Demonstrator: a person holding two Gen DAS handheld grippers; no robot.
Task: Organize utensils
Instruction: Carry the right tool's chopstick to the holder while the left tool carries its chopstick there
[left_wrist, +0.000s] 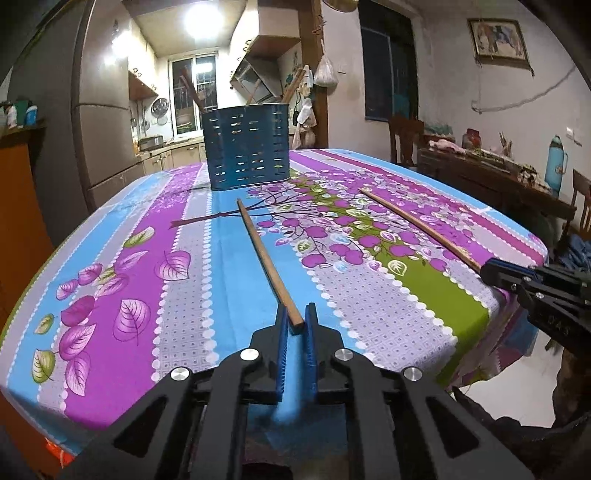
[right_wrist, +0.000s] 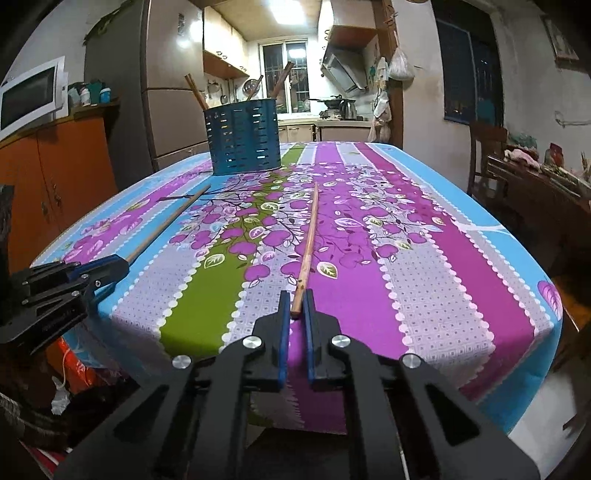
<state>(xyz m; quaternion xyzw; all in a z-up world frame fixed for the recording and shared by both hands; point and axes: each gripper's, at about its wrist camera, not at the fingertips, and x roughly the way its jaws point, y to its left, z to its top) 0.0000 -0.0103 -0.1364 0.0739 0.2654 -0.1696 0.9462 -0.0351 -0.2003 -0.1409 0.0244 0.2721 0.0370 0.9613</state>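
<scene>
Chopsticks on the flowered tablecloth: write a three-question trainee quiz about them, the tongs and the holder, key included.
1. True or false: the left tongs are shut on the near end of a chopstick.
2. Which tongs grip the other chopstick? A) none B) the right tongs C) both
3. Fill in: the blue slotted holder stands at the table's ___ side and already holds ___.

Key
1. True.
2. B.
3. Far; several chopsticks.
</scene>
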